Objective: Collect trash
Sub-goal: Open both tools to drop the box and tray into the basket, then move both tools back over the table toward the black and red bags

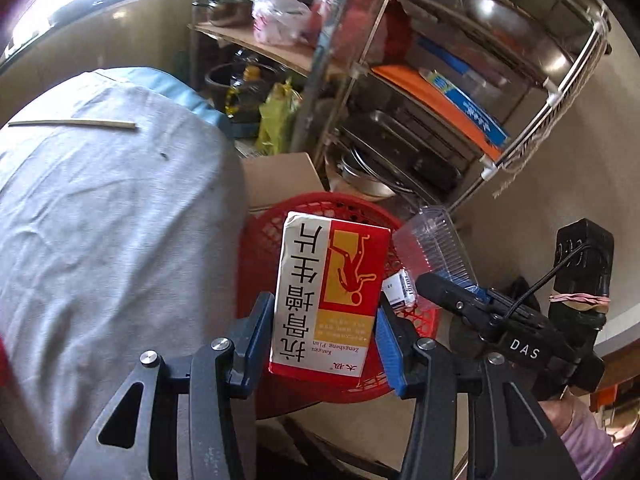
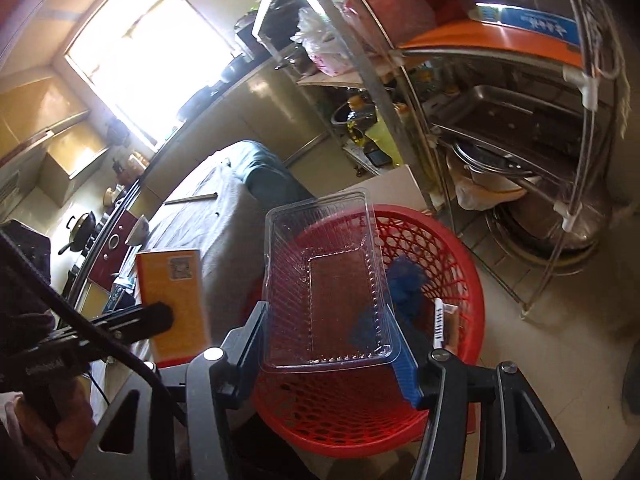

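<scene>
My left gripper is shut on a red, white and yellow medicine box and holds it over the red mesh basket. My right gripper is shut on a clear plastic tray and holds it above the same basket. The tray also shows at the right of the left wrist view, and the box at the left of the right wrist view. A small white carton and something blue lie in the basket.
A grey-covered table with a thin stick stands left of the basket. A metal wire rack with pans and trays stands behind it. A cardboard box sits between them. Tiled floor lies to the right.
</scene>
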Demonstrator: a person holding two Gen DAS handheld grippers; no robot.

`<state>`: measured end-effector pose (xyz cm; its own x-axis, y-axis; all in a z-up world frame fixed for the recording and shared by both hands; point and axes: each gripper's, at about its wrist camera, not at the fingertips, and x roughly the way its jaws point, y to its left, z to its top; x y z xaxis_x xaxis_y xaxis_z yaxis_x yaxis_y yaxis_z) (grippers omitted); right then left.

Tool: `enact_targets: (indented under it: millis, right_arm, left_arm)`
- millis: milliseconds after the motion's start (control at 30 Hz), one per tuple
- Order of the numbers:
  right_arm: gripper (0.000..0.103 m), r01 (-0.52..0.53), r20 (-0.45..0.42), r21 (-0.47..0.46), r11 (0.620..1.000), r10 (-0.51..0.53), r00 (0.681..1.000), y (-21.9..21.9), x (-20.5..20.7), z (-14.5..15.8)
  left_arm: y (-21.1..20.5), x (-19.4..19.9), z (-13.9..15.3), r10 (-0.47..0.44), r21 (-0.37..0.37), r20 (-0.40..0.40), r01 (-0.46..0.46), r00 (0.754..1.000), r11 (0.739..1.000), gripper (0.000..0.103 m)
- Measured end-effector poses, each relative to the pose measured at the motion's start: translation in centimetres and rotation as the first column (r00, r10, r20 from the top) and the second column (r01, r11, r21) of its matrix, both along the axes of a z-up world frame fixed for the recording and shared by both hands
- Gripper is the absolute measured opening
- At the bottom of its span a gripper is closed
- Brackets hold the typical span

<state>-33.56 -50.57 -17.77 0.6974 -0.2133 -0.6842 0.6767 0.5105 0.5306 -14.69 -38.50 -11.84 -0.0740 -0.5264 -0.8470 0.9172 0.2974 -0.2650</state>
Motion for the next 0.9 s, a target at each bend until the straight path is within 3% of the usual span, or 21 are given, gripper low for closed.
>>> enact_targets:
  millis: [233,500,733,900]
  right_arm:
    - [0.062,0.006,0.006,0.067,0.998,-0.006,1.000,-0.7,-0.3,-1.3]
    - [0.063,0.022,0.022,0.080,0.997,-0.024,0.999,-1.1,-0.7,-1.2]
    - [0.063,-0.011,0.038,0.035,0.999,0.010,0.999,0.0,0.9,0.2]
    - [0.063,-0.090,0.041,-0.004,0.996,0.090,0.995,1.9,4.1,1.8]
  left_arm:
    - [-1.6,-1.0,-1.7,-0.021,0.036,-0.012,0.022,1.000,0.999,0.053]
    - [0.3,0.3,-0.6,0.015,0.028,0.032,-0.016,0.999,0.999,0.057]
    - [4.8,2.5,2.1,0.097,-0.034,0.118,-0.093,0.988,0.995,0.059]
    - [10.1,5.1,4.0,0.201,-0.073,0.170,-0.191,0.965,0.979,0.062]
